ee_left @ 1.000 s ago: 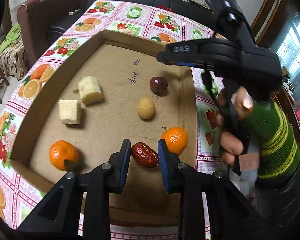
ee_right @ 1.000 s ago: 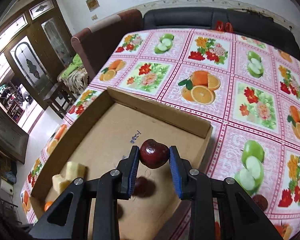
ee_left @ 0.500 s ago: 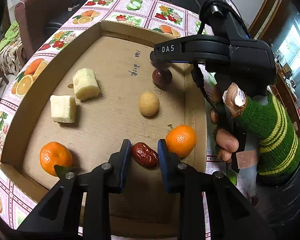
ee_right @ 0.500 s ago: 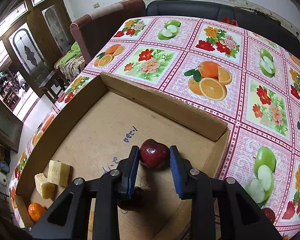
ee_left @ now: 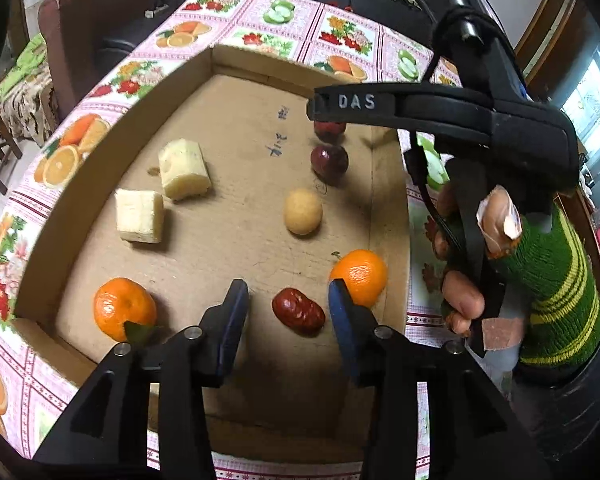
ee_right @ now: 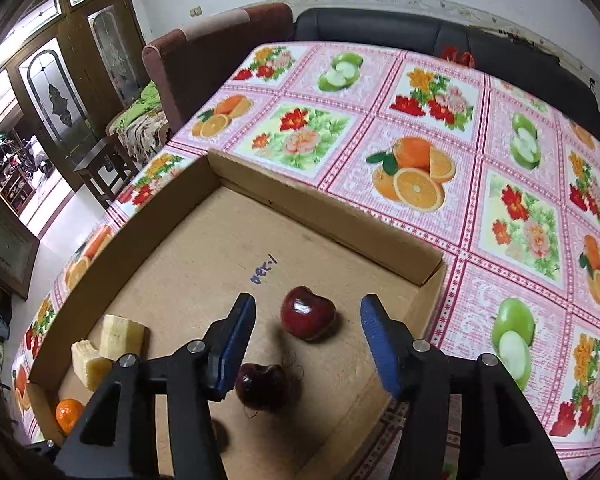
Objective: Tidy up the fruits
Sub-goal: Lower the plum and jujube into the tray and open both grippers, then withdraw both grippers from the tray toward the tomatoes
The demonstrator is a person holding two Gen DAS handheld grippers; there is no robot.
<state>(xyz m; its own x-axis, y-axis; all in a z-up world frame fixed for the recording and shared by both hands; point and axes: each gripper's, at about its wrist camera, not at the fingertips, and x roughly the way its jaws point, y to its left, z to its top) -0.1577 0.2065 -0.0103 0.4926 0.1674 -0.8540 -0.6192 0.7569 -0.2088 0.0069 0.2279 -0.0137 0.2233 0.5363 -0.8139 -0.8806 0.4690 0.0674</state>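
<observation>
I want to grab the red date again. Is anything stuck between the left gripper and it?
No, nothing visible is in the way. The date lies on the box floor right between the left gripper fingers, whose jaws are opening and not touching it. The nearest thing, an orange, sits just outside the right finger.

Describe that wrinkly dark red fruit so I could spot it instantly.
Look in the shallow brown cardboard tray, at its near edge. The wrinkled, oblong dark red date lies beside the right-hand round orange tangerine. Only it is shrivelled; the others are smooth.
</observation>
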